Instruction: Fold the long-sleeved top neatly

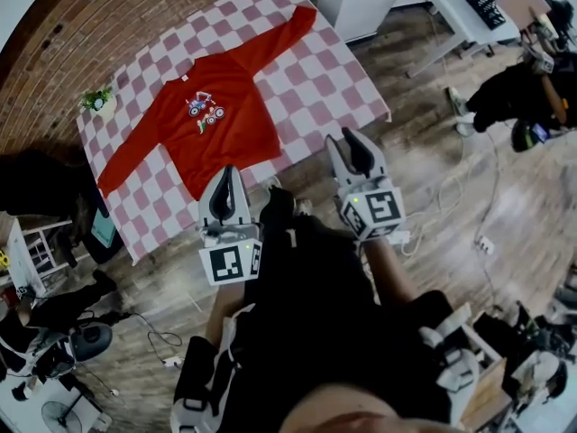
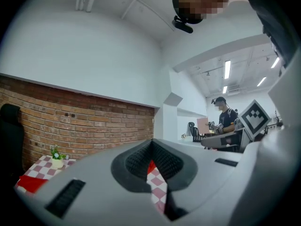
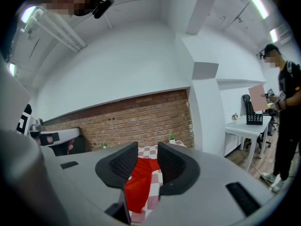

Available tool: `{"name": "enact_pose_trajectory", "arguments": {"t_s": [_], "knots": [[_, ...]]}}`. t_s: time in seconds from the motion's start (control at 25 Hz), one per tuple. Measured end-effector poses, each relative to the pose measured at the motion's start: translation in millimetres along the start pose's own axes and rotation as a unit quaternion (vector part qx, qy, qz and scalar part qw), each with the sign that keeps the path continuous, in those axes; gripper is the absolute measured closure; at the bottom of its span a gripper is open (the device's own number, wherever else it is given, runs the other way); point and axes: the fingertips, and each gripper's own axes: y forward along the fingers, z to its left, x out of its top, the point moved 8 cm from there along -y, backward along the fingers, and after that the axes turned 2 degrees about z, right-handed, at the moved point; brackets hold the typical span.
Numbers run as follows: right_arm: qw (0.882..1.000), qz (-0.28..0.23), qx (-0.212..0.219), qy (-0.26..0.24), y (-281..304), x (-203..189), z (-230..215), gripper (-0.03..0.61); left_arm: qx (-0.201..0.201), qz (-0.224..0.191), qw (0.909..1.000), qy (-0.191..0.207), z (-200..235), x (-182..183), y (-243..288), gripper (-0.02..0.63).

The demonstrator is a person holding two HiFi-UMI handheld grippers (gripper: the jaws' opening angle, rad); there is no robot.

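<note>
In the upper left of the head view, spread flat and unfolded on a table [image 1: 368, 106] with a pink-and-white checked cloth [image 1: 315, 79]: the red long-sleeved top [image 1: 216, 133], front side up, small printed picture on the chest. One sleeve stretched toward the upper right corner of the cloth, the other toward the lower left edge; hem toward the near, lower side of the table. Nothing folded yet.

Just below the table in the same view, over the wooden floor [image 1: 505, 197]: left gripper [image 1: 229, 180] at centre left, right gripper [image 1: 355, 144] at centre right, side by side and apart from each other, each with its marker cube toward the bottom of the frame. Both pointing toward the table, neither touching the top.

In the left gripper view, left gripper [image 2: 151, 149] with jaws pressed together, nothing clamped between them; only a sliver of red top and checked cloth seen far off through the slit beneath. To the left, a brick wall [image 2: 94, 121] and a small potted plant [image 2: 57, 155] on the table corner.

In the right gripper view, right gripper [image 3: 147, 158] with jaws standing apart and empty; top [image 3: 137, 185] lying on the cloth well ahead, framed in the gap. At the right edge, a person [image 3: 288, 121] standing beside a white desk.
</note>
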Motion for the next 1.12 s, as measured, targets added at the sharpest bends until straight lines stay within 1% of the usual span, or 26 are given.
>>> {"name": "enact_pose_trajectory", "arguments": {"t_s": [0.2, 0.36, 0.48, 0.64, 0.72, 0.88, 1.12], "knots": [[1.0, 0.009, -0.004, -0.001, 39.5, 2.2, -15.4, 0.453, -0.009, 0.0, 1.0, -0.004, 12.7, -2.7, 45.4, 0.615], [1.0, 0.018, -0.013, -0.003, 79.2, 6.9, -28.0, 0.453, -0.015, -0.009, 0.9996, -0.024, 27.3, 2.0, 87.9, 0.615], [0.999, 0.029, -0.017, -0.005, 109.2, 10.0, -36.0, 0.453, -0.032, -0.006, 0.9993, -0.017, 39.4, 3.3, 115.3, 0.615], [0.999, 0.036, -0.024, 0.007, 148.2, 13.7, -43.9, 0.453, -0.044, -0.013, 0.9987, -0.02, 55.6, 10.6, 148.7, 0.615], [0.999, 0.042, -0.03, 0.012, 163.5, 13.8, -47.3, 0.453, -0.044, -0.013, 0.9987, -0.023, 61.5, 11.7, 159.8, 0.615], [0.998, 0.055, -0.034, 0.014, 191.4, 16.5, -57.4, 0.453, -0.043, 0.009, 0.9985, -0.033, 69.9, 6.3, 176.1, 0.615], [0.996, 0.076, -0.034, 0.021, 243.6, 18.4, -92.0, 0.453, -0.029, 0.017, 0.9985, -0.042, 71.4, 3.3, 214.6, 0.615]]}}
